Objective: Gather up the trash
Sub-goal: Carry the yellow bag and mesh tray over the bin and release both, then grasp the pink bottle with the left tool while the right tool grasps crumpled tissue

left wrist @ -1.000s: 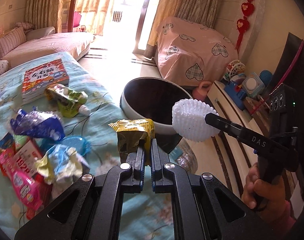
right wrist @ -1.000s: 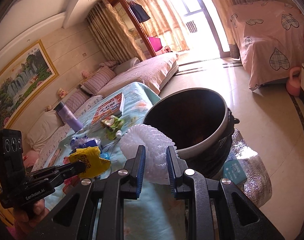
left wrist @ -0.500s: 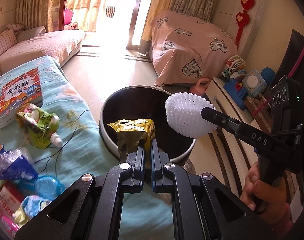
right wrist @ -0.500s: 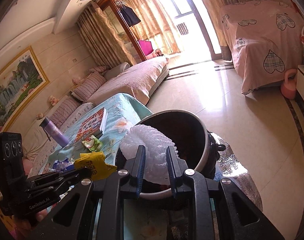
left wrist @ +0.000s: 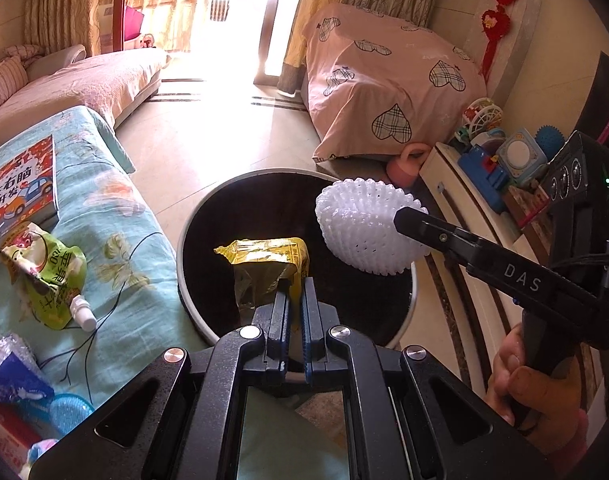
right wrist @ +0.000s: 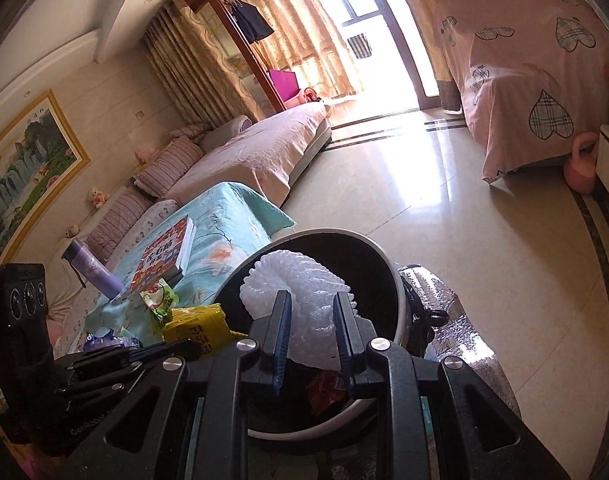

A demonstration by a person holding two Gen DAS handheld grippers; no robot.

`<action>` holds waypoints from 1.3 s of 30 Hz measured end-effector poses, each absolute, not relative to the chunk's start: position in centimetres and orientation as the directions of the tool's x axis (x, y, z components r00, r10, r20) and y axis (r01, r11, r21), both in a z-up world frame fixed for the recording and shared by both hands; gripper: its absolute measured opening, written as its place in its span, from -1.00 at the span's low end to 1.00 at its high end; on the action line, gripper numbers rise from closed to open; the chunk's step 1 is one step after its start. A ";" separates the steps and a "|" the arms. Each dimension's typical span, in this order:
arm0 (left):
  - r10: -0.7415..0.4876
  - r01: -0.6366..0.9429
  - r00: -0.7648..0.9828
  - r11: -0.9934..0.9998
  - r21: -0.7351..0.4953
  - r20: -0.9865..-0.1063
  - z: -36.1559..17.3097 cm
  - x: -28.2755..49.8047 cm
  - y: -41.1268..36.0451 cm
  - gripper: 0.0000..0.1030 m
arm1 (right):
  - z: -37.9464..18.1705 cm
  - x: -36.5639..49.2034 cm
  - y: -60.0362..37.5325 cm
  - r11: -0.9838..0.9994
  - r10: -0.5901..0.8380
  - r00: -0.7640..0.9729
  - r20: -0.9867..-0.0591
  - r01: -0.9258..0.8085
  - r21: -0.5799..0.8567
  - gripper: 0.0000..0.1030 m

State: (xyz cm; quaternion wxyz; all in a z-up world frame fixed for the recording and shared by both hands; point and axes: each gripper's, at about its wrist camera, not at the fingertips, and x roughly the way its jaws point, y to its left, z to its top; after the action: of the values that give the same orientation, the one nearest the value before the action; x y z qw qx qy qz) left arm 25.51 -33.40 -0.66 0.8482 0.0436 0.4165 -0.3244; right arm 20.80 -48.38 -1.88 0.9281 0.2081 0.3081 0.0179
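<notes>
Both grippers are now hanging over the mouth of the round dark bin (left wrist: 208, 236); a second ago they were still above the blue-green tabletop (left wrist: 116, 216) beside it, and the pile of wrappers that filled the left view's lower left has mostly slid out of sight.

The left gripper (left wrist: 295, 300) is pinching the yellow wrapper (left wrist: 264, 264) between nearly touching pads; the crumpled wrapper is standing up from the fingertips with its longer side running across the view, its torn edge pointing left. The right gripper (right wrist: 312, 312) is clamping the white foam net (right wrist: 296, 280), its jaws standing partly apart with the net squeezed between them. The net's open, frilled end is pointing away from the fingers, out over the bin.

The left view is showing the person's hand (left wrist: 540, 400) on the right gripper's handle, plus a green drink pouch (left wrist: 44, 272) and a picture book (left wrist: 20, 188) lying on the tabletop. The right view alone is showing red trash (right wrist: 324, 392) lying inside the bin, a purple bottle (right wrist: 92, 272) standing beyond the book, and crinkled silver foil (right wrist: 456, 332) on the floor by the bin.
</notes>
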 end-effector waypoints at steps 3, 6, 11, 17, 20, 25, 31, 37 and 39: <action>-0.491 0.572 0.441 0.799 -0.186 -0.751 -1.4 26.2 -33.5 -0.68 | -2.6 21.7 -48.6 0.914 0.166 0.796 -0.582 0.098 0.395 -0.48; -0.481 0.550 0.448 0.813 -0.192 -0.754 -1.8 26.1 -33.0 0.16 | -3.5 22.4 -49.0 0.901 0.181 0.781 -0.597 0.113 0.420 -0.29; -0.489 0.530 0.460 0.821 -0.212 -0.741 -1.4 25.3 -31.5 0.19 | -3.5 21.6 -49.8 0.883 0.180 0.795 -0.579 0.129 0.451 -0.05; -0.509 0.526 0.484 0.820 -0.228 -0.712 -0.6 22.2 -29.0 0.27 | -2.5 19.0 -49.2 0.873 0.188 0.826 -0.531 0.107 0.475 0.63; -0.512 0.519 0.492 0.822 -0.235 -0.704 -0.5 20.0 -27.5 0.30 | -2.1 17.5 -47.6 0.881 0.191 0.831 -0.522 0.090 0.465 0.69; -0.506 0.509 0.512 0.830 -0.230 -0.694 -0.5 16.1 -24.5 0.32 | -2.1 14.5 -44.6 0.883 0.216 0.834 -0.509 0.057 0.467 0.72; -0.477 0.458 0.538 0.857 -0.234 -0.695 -1.2 12.9 -19.9 0.36 | -2.7 11.9 -41.1 0.886 0.251 0.817 -0.519 0.022 0.464 0.78; -0.434 0.380 0.566 0.892 -0.245 -0.701 -2.1 11.3 -14.7 0.37 | -3.5 10.3 -37.1 0.894 0.287 0.791 -0.540 -0.020 0.447 0.79; -0.420 0.351 0.580 0.902 -0.250 -0.698 -2.2 11.0 -13.0 0.41 | -3.7 9.9 -36.0 0.897 0.298 0.782 -0.547 -0.033 0.442 0.79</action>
State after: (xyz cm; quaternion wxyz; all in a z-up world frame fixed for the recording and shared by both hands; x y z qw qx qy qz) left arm 10.97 -13.03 -2.21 0.8877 -0.0424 0.4037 -0.2170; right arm 9.92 -36.01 -3.71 0.9206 0.2088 0.3175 0.0899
